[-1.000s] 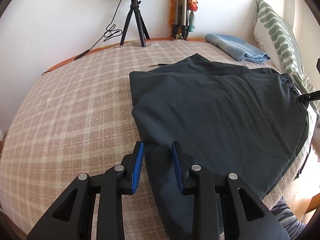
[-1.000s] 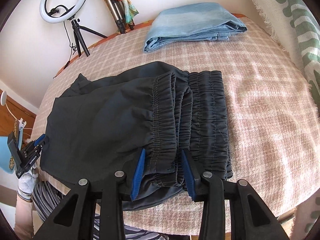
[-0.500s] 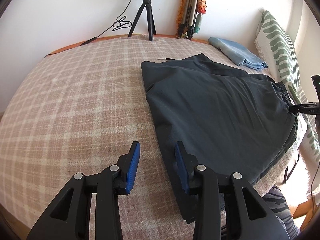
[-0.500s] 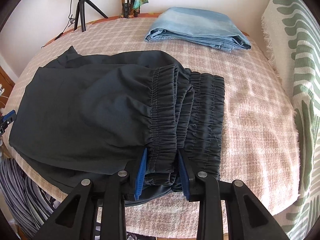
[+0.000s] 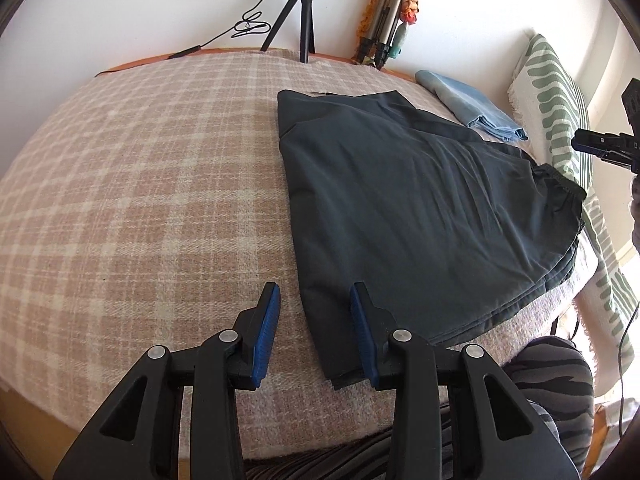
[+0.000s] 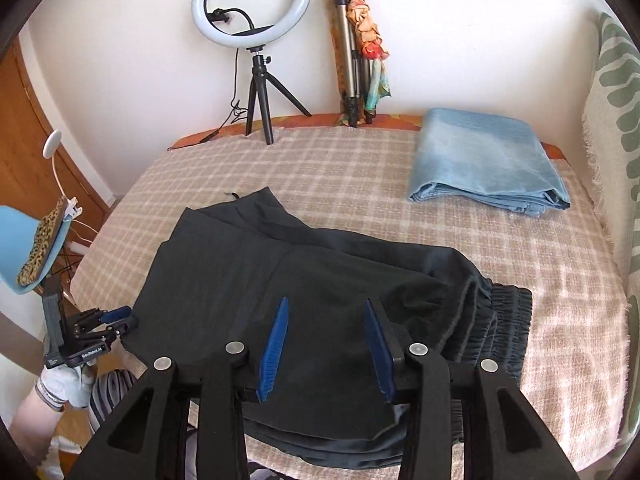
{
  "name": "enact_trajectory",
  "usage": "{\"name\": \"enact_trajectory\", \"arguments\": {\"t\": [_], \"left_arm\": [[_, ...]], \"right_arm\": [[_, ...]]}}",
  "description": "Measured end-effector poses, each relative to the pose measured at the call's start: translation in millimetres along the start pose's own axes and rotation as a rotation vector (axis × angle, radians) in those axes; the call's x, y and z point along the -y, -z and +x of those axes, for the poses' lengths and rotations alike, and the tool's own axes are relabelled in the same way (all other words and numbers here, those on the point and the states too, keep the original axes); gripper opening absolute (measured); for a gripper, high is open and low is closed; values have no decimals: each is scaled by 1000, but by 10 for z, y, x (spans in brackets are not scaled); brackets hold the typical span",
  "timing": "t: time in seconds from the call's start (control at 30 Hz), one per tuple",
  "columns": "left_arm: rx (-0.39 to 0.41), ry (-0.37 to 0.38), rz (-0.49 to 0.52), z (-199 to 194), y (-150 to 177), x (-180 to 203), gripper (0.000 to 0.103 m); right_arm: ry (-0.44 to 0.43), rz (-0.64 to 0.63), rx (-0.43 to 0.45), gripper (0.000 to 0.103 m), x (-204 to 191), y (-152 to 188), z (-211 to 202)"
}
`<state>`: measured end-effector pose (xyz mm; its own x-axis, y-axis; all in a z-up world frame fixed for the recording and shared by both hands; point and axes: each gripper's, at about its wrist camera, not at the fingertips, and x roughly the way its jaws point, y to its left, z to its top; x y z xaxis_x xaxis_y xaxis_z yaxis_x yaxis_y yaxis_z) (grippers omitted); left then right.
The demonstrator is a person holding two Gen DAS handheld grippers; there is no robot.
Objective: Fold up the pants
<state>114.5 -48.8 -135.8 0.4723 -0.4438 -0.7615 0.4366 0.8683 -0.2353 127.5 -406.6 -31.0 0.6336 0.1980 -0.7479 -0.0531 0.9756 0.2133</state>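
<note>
Left wrist view: the dark pants [image 5: 420, 208] lie folded on the plaid blanket [image 5: 140, 200], waistband toward the right. The left tool [image 5: 314, 304] hangs released over their near-left edge, its jaws having just been opening, gripping nothing. Folded blue jeans [image 5: 472, 106] lie beyond.

Right wrist view: the right tool [image 6: 326, 318] hovers above the pants [image 6: 248, 276], jaws just widened and empty. The elastic waistband [image 6: 508, 320] lies to its right. A ring light [image 6: 251, 4] stands by the wall.
</note>
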Motion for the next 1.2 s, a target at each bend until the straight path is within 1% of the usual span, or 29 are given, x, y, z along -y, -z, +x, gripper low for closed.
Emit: {"name": "enact_trajectory", "arguments": {"t": [0.07,0.13,0.27,0.3,0.33,0.47,0.53,0.73,0.83,0.97,1.03,1.1,1.13,1.17,1.2], "left_arm": [[4,1,-32,-9,18,15,34],[11,-17,-43,-12,34,48,34],[23,-32,-54,-2,58,109,34],[26,-31,-60,2,59,114,32],[27,-24,-67,7,59,118,26],[44,-24,-69,10,77,126,19],[58,-22,-74,1,86,117,16],[77,12,-117,5,106,39,13],[80,23,-126,12,102,22,12],[85,34,-138,11,102,12,12],[86,41,-147,9,105,1,9],[90,45,-149,5,117,0,6],[92,44,-147,2,127,9,4],[95,42,-144,-5,138,27,4],[96,40,-139,-9,150,47,3]], "right_arm": [[-48,-24,4,42,-134,-138,51],[-102,-57,4,43,-290,-266,110],[-195,-105,-6,52,-630,-491,316],[-218,-115,-15,52,-716,-549,411],[-241,-123,-28,52,-804,-600,518],[-301,-149,-91,52,-1150,-776,1046],[-314,-160,-119,52,-1300,-862,1345],[-330,-162,-220,52,-1603,-1031,2226],[-304,-184,-257,52,-1724,-1032,2543],[-275,-200,-299,52,-1819,-1009,2841],[-268,-222,-308,42,-1879,-984,2913],[-253,-261,-299,27,-1958,-959,2936],[-231,-279,-294,22,-1989,-944,2948],[-207,-289,-285,11,-1992,-956,2961],[-192,-288,-279,2,-1991,-961,2981]]}}
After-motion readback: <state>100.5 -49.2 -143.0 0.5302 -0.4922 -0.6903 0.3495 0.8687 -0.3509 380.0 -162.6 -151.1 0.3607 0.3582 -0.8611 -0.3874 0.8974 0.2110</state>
